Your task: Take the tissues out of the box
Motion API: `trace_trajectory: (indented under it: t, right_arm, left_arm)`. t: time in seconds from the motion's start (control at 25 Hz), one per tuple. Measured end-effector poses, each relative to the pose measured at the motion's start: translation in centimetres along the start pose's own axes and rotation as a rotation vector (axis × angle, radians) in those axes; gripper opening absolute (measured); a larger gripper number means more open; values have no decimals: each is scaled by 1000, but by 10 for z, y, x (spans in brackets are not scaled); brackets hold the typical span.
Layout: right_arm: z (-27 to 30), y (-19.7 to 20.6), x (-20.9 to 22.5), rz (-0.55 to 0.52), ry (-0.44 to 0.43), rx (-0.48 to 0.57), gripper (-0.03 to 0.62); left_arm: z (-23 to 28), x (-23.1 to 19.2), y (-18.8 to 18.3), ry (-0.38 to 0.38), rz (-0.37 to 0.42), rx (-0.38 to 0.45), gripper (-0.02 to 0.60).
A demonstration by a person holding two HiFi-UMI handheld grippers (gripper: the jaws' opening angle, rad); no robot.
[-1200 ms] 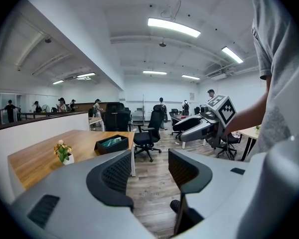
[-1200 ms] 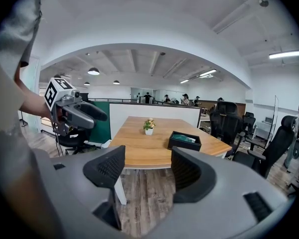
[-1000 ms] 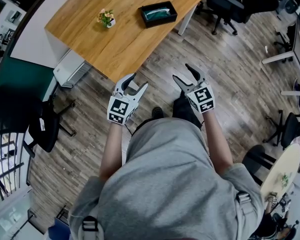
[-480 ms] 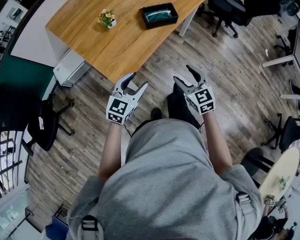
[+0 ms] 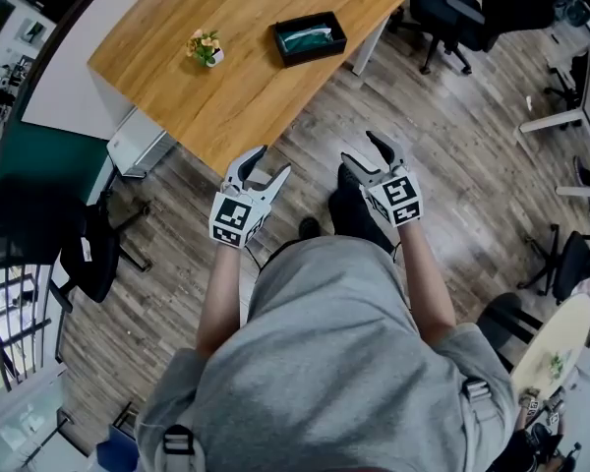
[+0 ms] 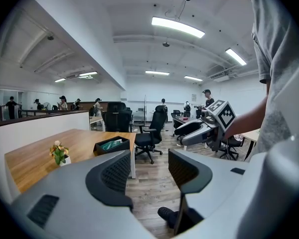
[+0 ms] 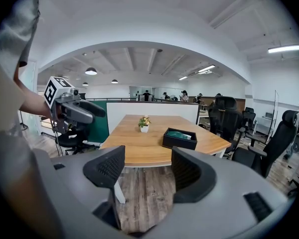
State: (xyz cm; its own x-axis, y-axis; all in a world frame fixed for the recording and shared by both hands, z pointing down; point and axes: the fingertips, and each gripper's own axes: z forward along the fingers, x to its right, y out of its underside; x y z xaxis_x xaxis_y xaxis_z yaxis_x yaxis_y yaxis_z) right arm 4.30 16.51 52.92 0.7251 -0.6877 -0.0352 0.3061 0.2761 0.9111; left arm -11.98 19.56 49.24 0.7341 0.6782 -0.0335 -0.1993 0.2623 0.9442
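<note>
A black tissue box (image 5: 309, 38) with green tissues showing in its top lies on the wooden table (image 5: 226, 77), toward its right end. The box (image 7: 180, 138) stands right of centre in the right gripper view and as a small box (image 6: 111, 145) in the left gripper view. My left gripper (image 5: 263, 165) is open over the floor just short of the table's near corner. My right gripper (image 5: 370, 149) is open too, held beside it over the floor. Both are empty and well short of the box.
A small white pot of flowers (image 5: 206, 46) stands on the table left of the box. Black office chairs (image 5: 452, 8) stand to the right of the table, another chair (image 5: 88, 249) at the left. A round table (image 5: 556, 342) is at the lower right. Several people stand far off.
The table and box have shifted slightly in the head view as the person steps. Both grippers stay open in about the same place.
</note>
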Motion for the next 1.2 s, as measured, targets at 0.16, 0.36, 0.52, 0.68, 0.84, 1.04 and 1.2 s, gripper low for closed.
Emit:
trace_trajectory:
  t: [0.16,0.36,0.52,0.68,0.84,1.04,1.2]
  right_arm:
    - [9,-4,15,10,-8,0,301]
    - [24,-7,36,24,-21,-3,301]
    - [33,-6,56,34,-23,-6,301]
    - [45,-8,76,40,-36,-5,301]
    - [57,-8,99,44,-48,-15,301]
    - [72,-15,127,40,-73,-9,301]
    - [80,-18,149,31,-88,-2,299]
  left_arm:
    - [16,-8,-8,-8,-2,-6,241]
    - [41,-13,-14,-7,-7,-9,241]
    - [60,-15,-19,1,-1,-21,241]
    - [77,-25,-26,-11,9,-35,241]
    - [98,-33,-37,-30,12,-40,241]
    - [122,-45,-45,-55,0,-43,241]
    - [142,-52,-52,-77,5,-62,241]
